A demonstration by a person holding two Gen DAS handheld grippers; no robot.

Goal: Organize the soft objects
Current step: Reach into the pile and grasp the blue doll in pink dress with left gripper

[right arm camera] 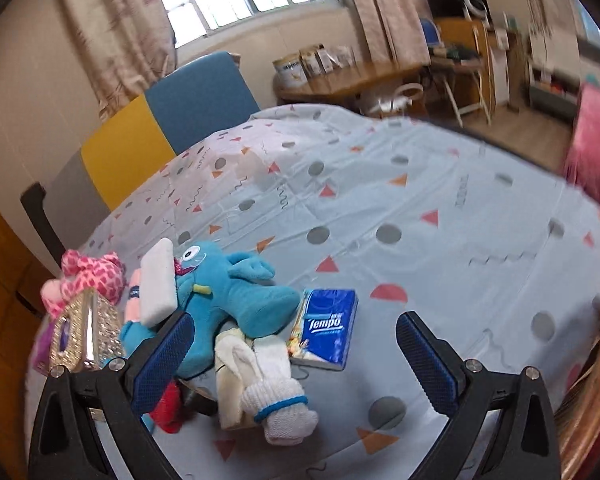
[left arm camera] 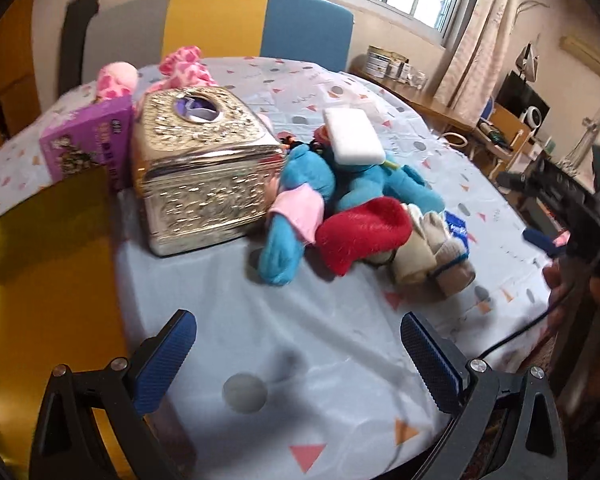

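Observation:
A blue plush toy (left arm camera: 352, 188) (right arm camera: 236, 296) lies on the patterned tablecloth (left arm camera: 300, 332) with a white sponge (left arm camera: 352, 136) (right arm camera: 158, 280) resting on it. In front of it lie a red soft piece (left arm camera: 364, 232) (right arm camera: 168, 408) and bundled white socks (left arm camera: 432, 248) (right arm camera: 272, 396) tied with a blue band. A pink spotted plush (left arm camera: 180, 68) (right arm camera: 94, 276) sits behind the silver tissue box (left arm camera: 204, 168) (right arm camera: 84, 332). My left gripper (left arm camera: 296, 356) is open, short of the pile. My right gripper (right arm camera: 292, 356) is open, its left finger (right arm camera: 164, 356) over the plush and the socks between its fingers.
A purple box (left arm camera: 88, 140) stands left of the silver box. A blue Tempo tissue pack (right arm camera: 328, 328) lies right of the socks. A gold panel (left arm camera: 40, 280) covers the table's left side. The other gripper and a hand (left arm camera: 572, 240) show at right. A yellow and blue chair (left arm camera: 260, 24) stands behind the table.

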